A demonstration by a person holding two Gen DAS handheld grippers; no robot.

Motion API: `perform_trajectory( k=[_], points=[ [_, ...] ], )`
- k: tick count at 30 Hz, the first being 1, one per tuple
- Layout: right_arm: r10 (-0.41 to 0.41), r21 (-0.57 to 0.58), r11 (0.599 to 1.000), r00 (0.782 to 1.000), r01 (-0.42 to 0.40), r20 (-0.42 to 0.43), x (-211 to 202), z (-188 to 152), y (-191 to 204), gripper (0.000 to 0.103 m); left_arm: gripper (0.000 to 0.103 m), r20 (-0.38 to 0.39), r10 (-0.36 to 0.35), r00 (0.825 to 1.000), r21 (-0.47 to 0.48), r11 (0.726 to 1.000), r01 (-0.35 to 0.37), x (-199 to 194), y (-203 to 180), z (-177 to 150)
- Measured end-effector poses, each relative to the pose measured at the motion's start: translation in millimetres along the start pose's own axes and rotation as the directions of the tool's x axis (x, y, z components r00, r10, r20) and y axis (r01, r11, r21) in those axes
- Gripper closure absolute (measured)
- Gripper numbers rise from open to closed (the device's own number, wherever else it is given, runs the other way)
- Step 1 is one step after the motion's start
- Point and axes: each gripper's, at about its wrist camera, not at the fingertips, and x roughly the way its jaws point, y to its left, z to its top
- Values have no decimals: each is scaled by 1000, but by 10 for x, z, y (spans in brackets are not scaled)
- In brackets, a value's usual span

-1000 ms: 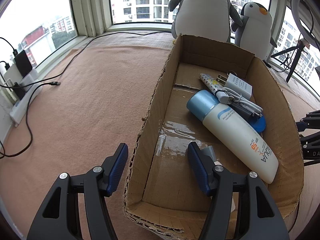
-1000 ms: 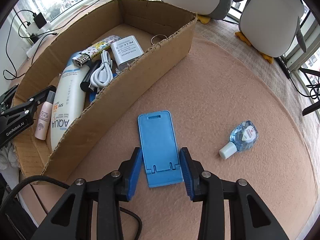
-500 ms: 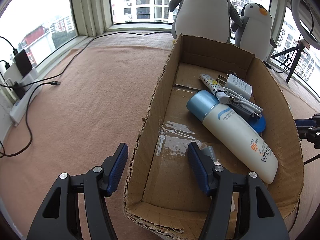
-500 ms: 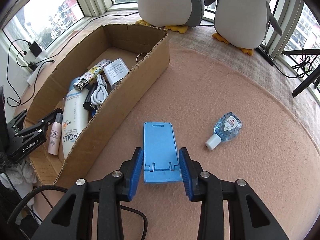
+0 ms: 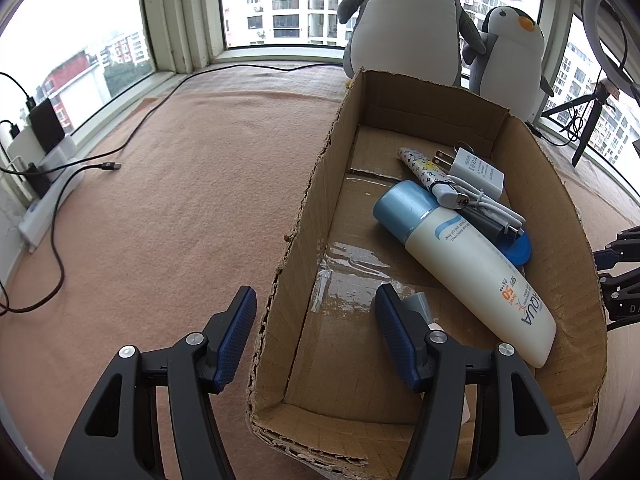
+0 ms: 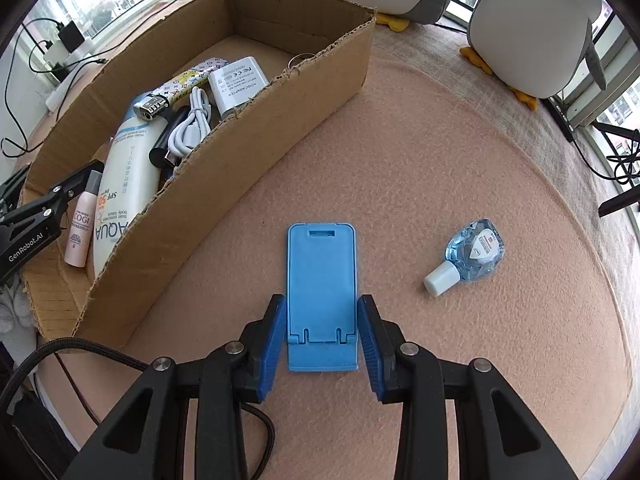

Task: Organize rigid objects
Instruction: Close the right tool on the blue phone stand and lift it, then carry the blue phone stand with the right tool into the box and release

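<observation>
My right gripper (image 6: 321, 308) is shut on a flat blue phone stand (image 6: 321, 264), which sticks out forward over the carpet beside the cardboard box (image 6: 240, 168). A small clear blue bottle (image 6: 472, 252) with a white cap lies on the carpet to the right. My left gripper (image 5: 315, 298) is open and straddles the box's left wall (image 5: 308, 208). Inside the box lie a white sunscreen bottle (image 5: 472, 264), a small pink bottle (image 6: 82, 228), a white charger (image 5: 478, 168) with cable, and a patterned lighter (image 5: 424, 168).
Two plush penguins (image 6: 532, 28) stand behind the box near the windows. Black cables (image 5: 120, 148) and a power strip (image 5: 44, 204) lie on the carpet at far left. A tripod (image 5: 588, 120) stands at the right. Open carpet spreads left of the box.
The right gripper, still holding the blue stand, drew up and back from the carpet, then came lower and closer again. The left gripper has stayed put.
</observation>
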Motion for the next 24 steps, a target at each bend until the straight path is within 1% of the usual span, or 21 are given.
perform_trajectory(
  k=[3, 5, 7, 9, 12, 15, 17, 20, 23, 24],
  points=[
    [-4, -7, 1000, 1000, 4, -4, 16, 50, -5, 67, 40, 0, -1, 1000, -2, 1000, 1, -1, 0, 0],
    [-7, -14, 1000, 1000, 7, -6, 20, 80, 9, 67, 40, 1, -1, 1000, -4, 1000, 1, -5, -7, -4],
    [-4, -16, 1000, 1000, 4, -3, 23, 105, 18, 67, 40, 1, -1, 1000, -3, 1000, 1, -5, -7, -4],
    [-6, -16, 1000, 1000, 6, 3, 18, 118, 30, 70, 40, 0, -1, 1000, -2, 1000, 1, -4, -9, -1],
    [-13, -14, 1000, 1000, 13, 16, 1, 104, 53, 70, 40, 1, -1, 1000, -2, 1000, 1, -5, -9, -2],
    [-4, 12, 1000, 999, 3, 40, -55, 67, 37, 70, 40, 1, -2, 1000, -4, 1000, 2, -5, -7, -4],
    [15, 43, 999, 998, -18, 69, -142, 42, 8, 70, 40, 1, -2, 1000, -5, 1000, 2, -5, -8, -2],
    [30, 81, 996, 990, -41, 134, -370, 32, -5, 70, 40, 1, -2, 1000, -4, 1000, 2, -5, -7, -3],
    [51, 95, 993, 975, -73, 214, -653, 101, 22, 70, 40, 1, -2, 1000, -4, 1000, 2, -5, -6, -4],
    [52, 92, 993, 969, -76, 240, -754, 141, 89, 70, 40, 1, -2, 1000, -3, 1000, 2, -5, -8, -3]
  ],
)
